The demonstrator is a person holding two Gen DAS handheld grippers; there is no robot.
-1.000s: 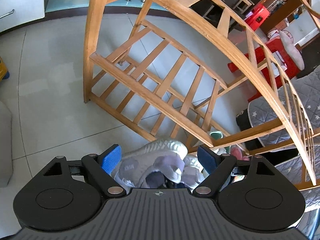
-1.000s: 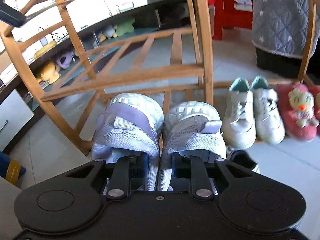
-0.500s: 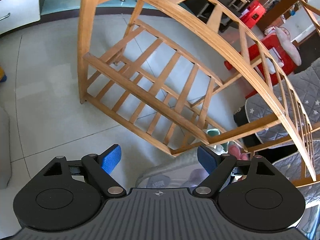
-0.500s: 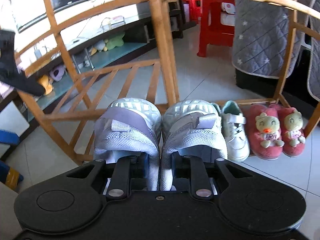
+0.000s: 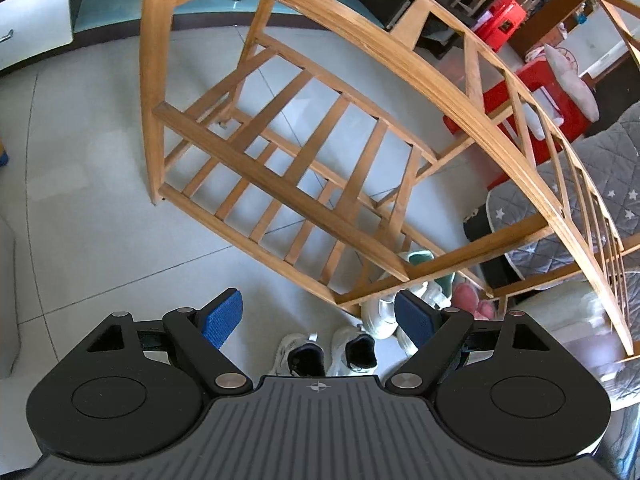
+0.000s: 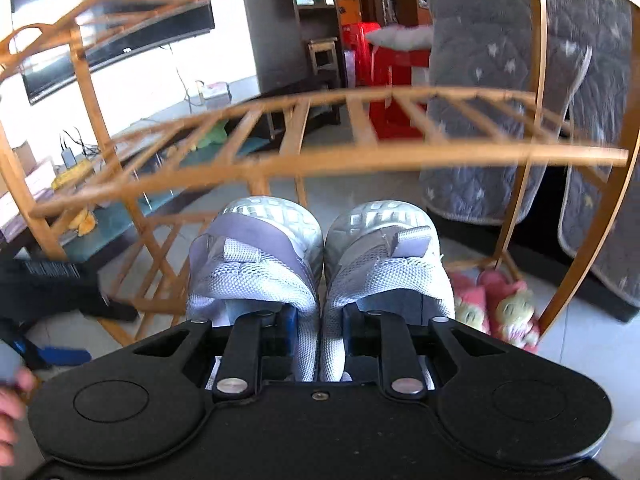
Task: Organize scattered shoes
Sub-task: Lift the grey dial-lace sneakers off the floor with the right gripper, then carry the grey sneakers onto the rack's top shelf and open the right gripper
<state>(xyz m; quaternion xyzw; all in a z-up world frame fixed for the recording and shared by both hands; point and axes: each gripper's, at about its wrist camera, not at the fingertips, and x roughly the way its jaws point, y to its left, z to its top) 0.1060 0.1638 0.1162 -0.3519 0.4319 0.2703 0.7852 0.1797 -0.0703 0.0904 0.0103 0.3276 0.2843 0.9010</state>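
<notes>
- We hold the pair of grey mesh sneakers (image 6: pixel 316 264) in the right gripper (image 6: pixel 318 344): its jaws are pinched together on the two inner collars, one finger down inside each shoe, so both hang from that single grip.
- The sneakers run straight ahead of these jaws, heels at the fingers and toes pointing away toward the wooden shoe rack (image 6: pixel 360 120), side by side and touching along their inner edges.
- A slatted tier of the rack crosses the right wrist view just above and beyond the toes; the frame is blurred there, so we cannot tell how near the toes are to its front rail.
- The relation that matters, as we judge it: the pair's long axis lies across the rail, toes first, so any shelving would go forward along that axis with the right arm, which alone carries them.
- The left gripper (image 5: pixel 318 314) stands spread wide and holds nothing, looking down at the rack's lower tiers (image 5: pixel 304 184).
- Below it on the floor sit white sneakers with dark linings (image 5: pixel 326 354), openings up, just ahead of the jaws; white-and-green shoes (image 5: pixel 404 292) and pink plush slippers (image 6: pixel 494 306) rest at the rack's foot.
- Both lower tiers show bare slats at the left end.
</notes>
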